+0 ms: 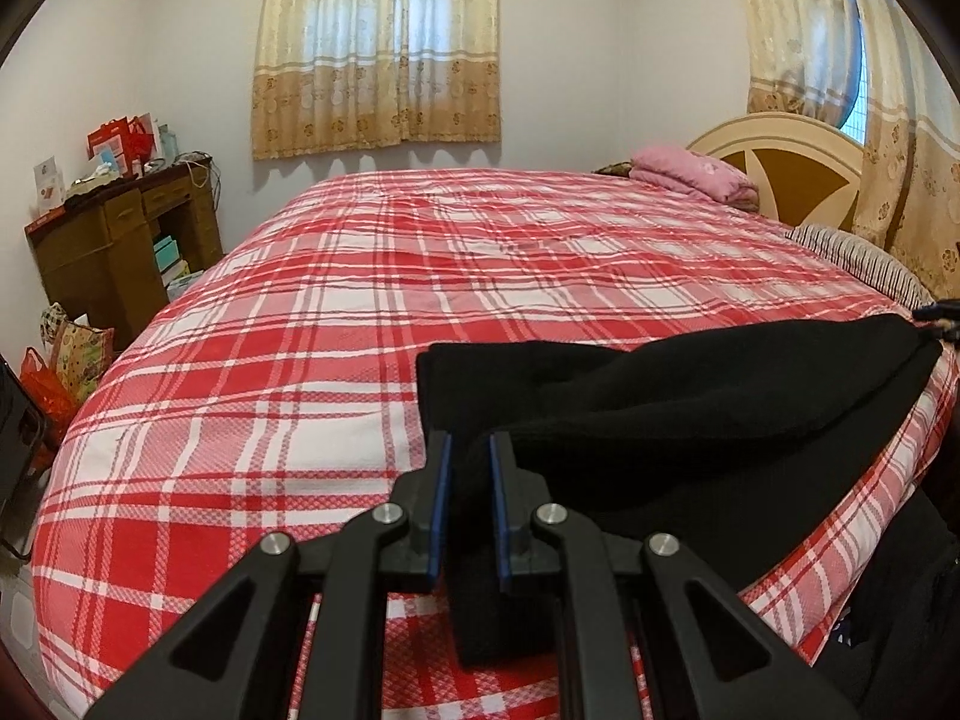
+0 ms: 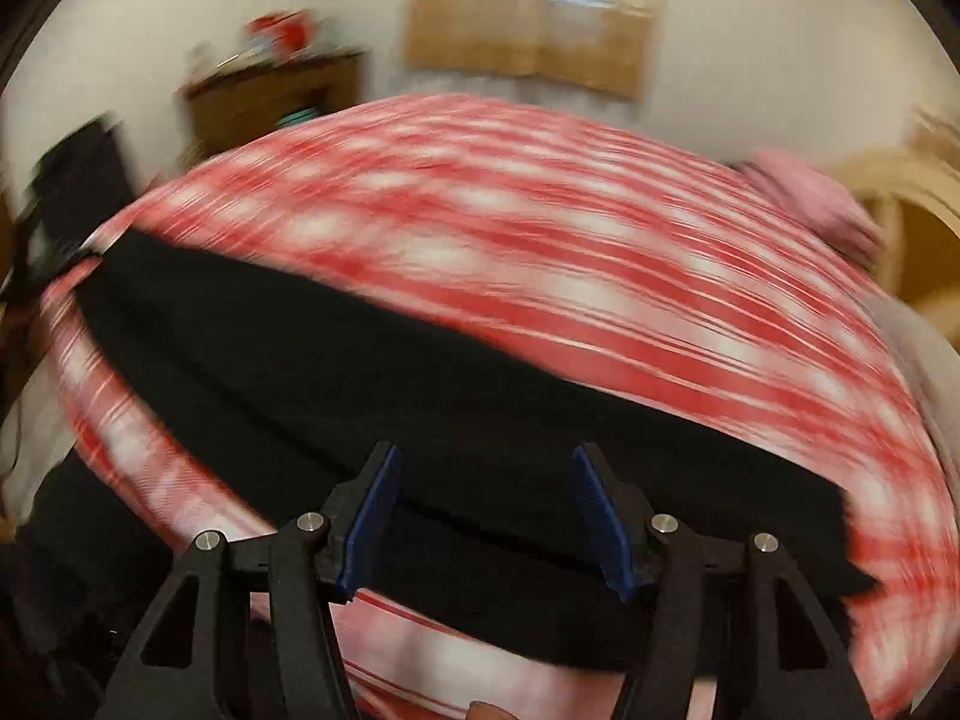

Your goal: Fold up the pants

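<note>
The left wrist camera sits low and close over the red and white checked bedspread, looking across the bed to the yellow flowered curtains. The right wrist camera, blurry, looks the same way from close by. Both show the soft black pants.

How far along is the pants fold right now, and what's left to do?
Done: the black fabric pants lie on the red and white plaid bedspread, seemingly doubled lengthwise. In hand: the left gripper is clamped on one end, with cloth hanging below its jaws. The right gripper is open over the pants; its view is motion-blurred. Left: grasp the other end, fold across, flatten.
</note>
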Demonstrator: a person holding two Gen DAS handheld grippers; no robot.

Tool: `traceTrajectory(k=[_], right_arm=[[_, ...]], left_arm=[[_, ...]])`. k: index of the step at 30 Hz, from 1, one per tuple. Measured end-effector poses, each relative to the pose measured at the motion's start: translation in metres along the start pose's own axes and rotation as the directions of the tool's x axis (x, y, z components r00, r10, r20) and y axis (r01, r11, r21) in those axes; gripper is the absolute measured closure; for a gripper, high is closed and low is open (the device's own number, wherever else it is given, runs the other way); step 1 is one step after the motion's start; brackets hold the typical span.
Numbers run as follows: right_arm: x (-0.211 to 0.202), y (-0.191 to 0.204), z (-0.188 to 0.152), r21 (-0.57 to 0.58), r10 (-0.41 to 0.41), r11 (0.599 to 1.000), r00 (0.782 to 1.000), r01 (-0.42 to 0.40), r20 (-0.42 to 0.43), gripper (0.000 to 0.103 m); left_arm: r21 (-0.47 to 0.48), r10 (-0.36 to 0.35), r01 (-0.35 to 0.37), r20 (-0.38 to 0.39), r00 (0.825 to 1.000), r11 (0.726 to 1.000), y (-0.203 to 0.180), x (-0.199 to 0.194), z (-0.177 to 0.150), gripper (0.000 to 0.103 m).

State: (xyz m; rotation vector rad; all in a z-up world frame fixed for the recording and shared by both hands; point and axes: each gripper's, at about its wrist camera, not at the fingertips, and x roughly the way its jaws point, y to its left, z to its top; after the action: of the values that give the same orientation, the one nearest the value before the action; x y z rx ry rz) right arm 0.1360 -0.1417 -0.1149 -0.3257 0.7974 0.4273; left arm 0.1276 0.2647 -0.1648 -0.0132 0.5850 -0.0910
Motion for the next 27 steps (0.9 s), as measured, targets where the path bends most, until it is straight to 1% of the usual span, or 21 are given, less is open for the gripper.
traceTrajectory(k=[1, 3, 6, 8, 10, 12, 13, 14, 16, 17, 18, 20, 21, 25, 27], right_arm=[[0.012, 0.019, 0.005, -0.038, 0.033, 0.999, 0.999, -0.033, -0.011, 0.042], [0.032, 0.054, 0.013, -0.122, 0.067, 0.99, 0.997, -0.07, -0.027, 0.042], [0.05, 0.089, 0.018, -0.202, 0.1, 0.974, 0.994, -0.106, -0.04, 0.042], [0.065, 0.104, 0.022, -0.23, 0.109, 0.966, 0.992, -0.119, -0.058, 0.043], [0.079, 0.116, 0.023, -0.264, 0.09, 0.959, 0.993, -0.107, -0.076, 0.043], [0.09, 0.121, 0.023, -0.293, 0.064, 0.952, 0.994, -0.086, -0.083, 0.051], [0.092, 0.12, 0.023, -0.298, 0.055, 0.951, 0.995, -0.077, -0.084, 0.052], [0.095, 0.118, 0.025, -0.3, 0.041, 0.952, 0.996, -0.064, -0.082, 0.054], [0.103, 0.114, 0.027, -0.287, 0.022, 0.957, 0.996, -0.047, -0.088, 0.061], [0.106, 0.11, 0.027, -0.274, 0.027, 0.96, 0.995, -0.051, -0.091, 0.07], [0.108, 0.108, 0.028, -0.262, 0.038, 0.963, 0.995, -0.062, -0.095, 0.084], [0.105, 0.105, 0.03, -0.241, 0.07, 0.966, 0.993, -0.092, -0.098, 0.097], [0.101, 0.106, 0.031, -0.24, 0.073, 0.966, 0.993, -0.094, -0.092, 0.099], [0.068, 0.101, 0.04, -0.225, 0.105, 0.968, 0.994, -0.109, -0.032, 0.1], [0.052, 0.097, 0.041, -0.208, 0.131, 0.969, 0.991, -0.132, -0.016, 0.1]], left_arm=[[-0.005, -0.001, 0.001, 0.002, 1.0, 1.0, 0.0, 0.0, 0.0, 0.09], [-0.017, -0.004, 0.004, 0.006, 1.0, 1.0, 0.0, 0.0, 0.0, 0.09], [-0.028, -0.009, 0.009, 0.01, 1.0, 1.0, 0.001, -0.001, -0.001, 0.09], [-0.032, -0.011, 0.011, 0.013, 1.0, 0.999, 0.001, -0.001, -0.001, 0.09], [-0.041, -0.016, 0.017, 0.015, 1.0, 0.999, 0.003, -0.001, -0.001, 0.09], [-0.046, -0.018, 0.018, 0.015, 1.0, 0.999, 0.003, 0.0, -0.001, 0.09], [-0.045, -0.018, 0.018, 0.015, 1.0, 0.999, 0.003, 0.001, -0.001, 0.09], [-0.044, -0.017, 0.018, 0.014, 1.0, 0.999, 0.003, 0.001, -0.001, 0.09], [-0.045, -0.017, 0.018, 0.013, 1.0, 0.999, 0.002, 0.002, -0.001, 0.09], [-0.045, -0.016, 0.016, 0.013, 1.0, 0.999, 0.002, 0.002, -0.001, 0.09], [-0.043, -0.013, 0.013, 0.012, 1.0, 0.999, 0.002, 0.003, 0.0, 0.09], [-0.03, -0.003, 0.003, 0.014, 1.0, 1.0, 0.0, 0.003, 0.0, 0.09], [-0.02, 0.0, 0.0, 0.016, 1.0, 1.0, -0.002, 0.003, 0.001, 0.09], [-0.001, -0.01, 0.01, 0.031, 0.999, 1.0, -0.002, -0.006, 0.006, 0.09], [-0.001, -0.018, 0.018, 0.042, 0.999, 1.0, -0.001, -0.012, 0.008, 0.09]])
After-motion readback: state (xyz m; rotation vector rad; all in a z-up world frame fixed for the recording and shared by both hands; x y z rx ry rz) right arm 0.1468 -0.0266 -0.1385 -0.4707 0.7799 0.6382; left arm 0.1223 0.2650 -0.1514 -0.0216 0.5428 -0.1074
